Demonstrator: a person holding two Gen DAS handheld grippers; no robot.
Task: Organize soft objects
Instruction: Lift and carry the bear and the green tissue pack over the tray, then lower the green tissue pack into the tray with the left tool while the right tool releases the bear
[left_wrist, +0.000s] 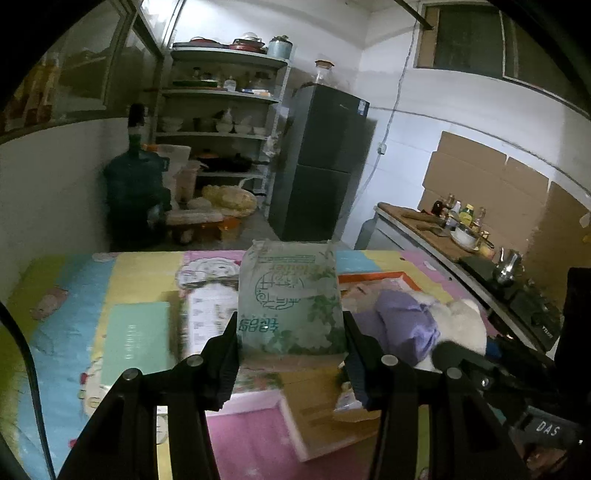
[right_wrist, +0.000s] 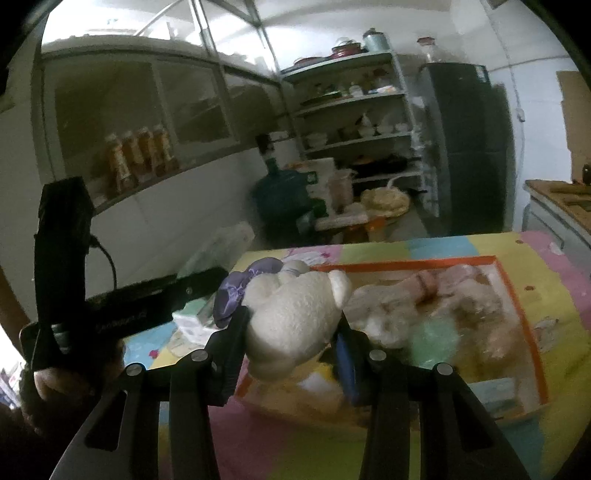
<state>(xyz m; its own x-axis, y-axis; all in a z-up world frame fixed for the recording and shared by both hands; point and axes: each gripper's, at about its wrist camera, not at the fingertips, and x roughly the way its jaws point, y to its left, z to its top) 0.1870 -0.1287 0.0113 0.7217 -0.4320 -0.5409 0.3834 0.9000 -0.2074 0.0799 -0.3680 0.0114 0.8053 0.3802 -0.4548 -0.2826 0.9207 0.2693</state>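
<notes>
Green tissue pack (left_wrist: 290, 299): soft plastic, floral print, upright at frame center, raised above the mat. White plush toy (right_wrist: 291, 317) with purple cloth at its upper left: tilted, center frame, partly over the orange-rimmed box (right_wrist: 524, 325) of blurred soft items.

White walls, shelf rack (left_wrist: 221, 110), dark fridge (left_wrist: 321, 162)

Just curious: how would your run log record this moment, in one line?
left gripper: holds tissue pack | right gripper: holds plush toy | box: below
</notes>
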